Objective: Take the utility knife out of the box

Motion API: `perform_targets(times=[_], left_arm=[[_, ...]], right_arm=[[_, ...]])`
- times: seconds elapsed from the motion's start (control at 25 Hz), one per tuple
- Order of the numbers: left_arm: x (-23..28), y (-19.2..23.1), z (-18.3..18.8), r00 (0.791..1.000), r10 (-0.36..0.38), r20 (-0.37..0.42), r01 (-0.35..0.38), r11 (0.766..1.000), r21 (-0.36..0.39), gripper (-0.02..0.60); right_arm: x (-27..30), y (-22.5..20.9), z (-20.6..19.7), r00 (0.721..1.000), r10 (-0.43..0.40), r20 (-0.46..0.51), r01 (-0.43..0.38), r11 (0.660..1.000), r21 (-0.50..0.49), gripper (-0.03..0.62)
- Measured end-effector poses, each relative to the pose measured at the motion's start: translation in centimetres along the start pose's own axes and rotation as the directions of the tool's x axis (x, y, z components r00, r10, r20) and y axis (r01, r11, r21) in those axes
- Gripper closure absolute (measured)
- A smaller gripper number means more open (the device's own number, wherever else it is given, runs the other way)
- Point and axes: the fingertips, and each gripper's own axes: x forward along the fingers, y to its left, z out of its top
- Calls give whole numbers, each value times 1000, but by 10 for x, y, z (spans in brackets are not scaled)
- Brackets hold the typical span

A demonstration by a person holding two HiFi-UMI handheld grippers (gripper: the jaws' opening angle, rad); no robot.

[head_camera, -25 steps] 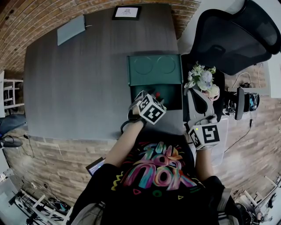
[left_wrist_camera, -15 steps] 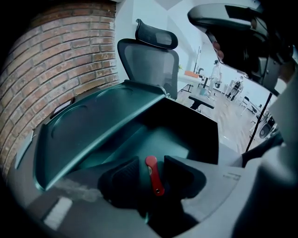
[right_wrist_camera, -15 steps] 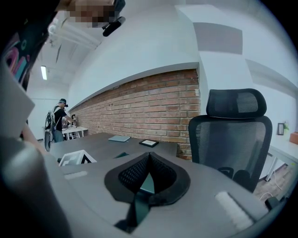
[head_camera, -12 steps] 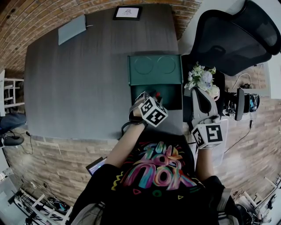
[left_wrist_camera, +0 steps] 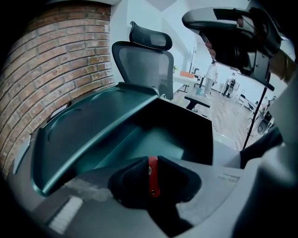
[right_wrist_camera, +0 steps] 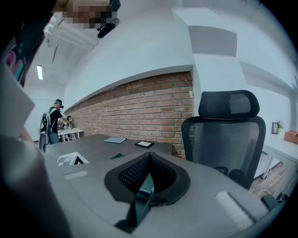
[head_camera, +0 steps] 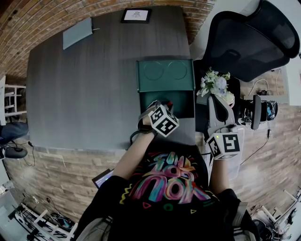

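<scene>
A dark green box stands open near the table's front right, its lid laid back flat. My left gripper points down into the box. Its jaws are closing, and the black pads press on a thin red utility knife on both sides. The knife's red tip shows just past the marker cube. My right gripper hangs to the right of the box, off the table's side, with its jaws shut tip to tip and nothing gripped.
A pot of white flowers stands close beside my right gripper. A black office chair is behind it. A grey tablet and a framed card lie at the table's far edge. A person stands far off.
My right gripper has drifted slightly to the right. The left gripper has stayed at the box.
</scene>
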Motion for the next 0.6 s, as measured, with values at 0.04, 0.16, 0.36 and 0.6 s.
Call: perform_targets(times=[0.04,0.16,0.36,0.6], left_arm=[[0,0,0,1000,-2,2,2,1000,2,517],[-1,0,1,1000,-5,5,5,1000,5,520],[-5,-3,2,1000,-20,12,19,1000,8,520],[-21,0,15,997,-4,76,3,1000,15,520]], right_arm=[[0,0,0,1000,0,0,0,1000,1,594],[-1,0,0,1000,0,0,0,1000,1,594],[-4,-3,3,1000,-12,7,12,1000,1,594],[-3,-3,3,1000,-5,6,5,1000,-4,594]])
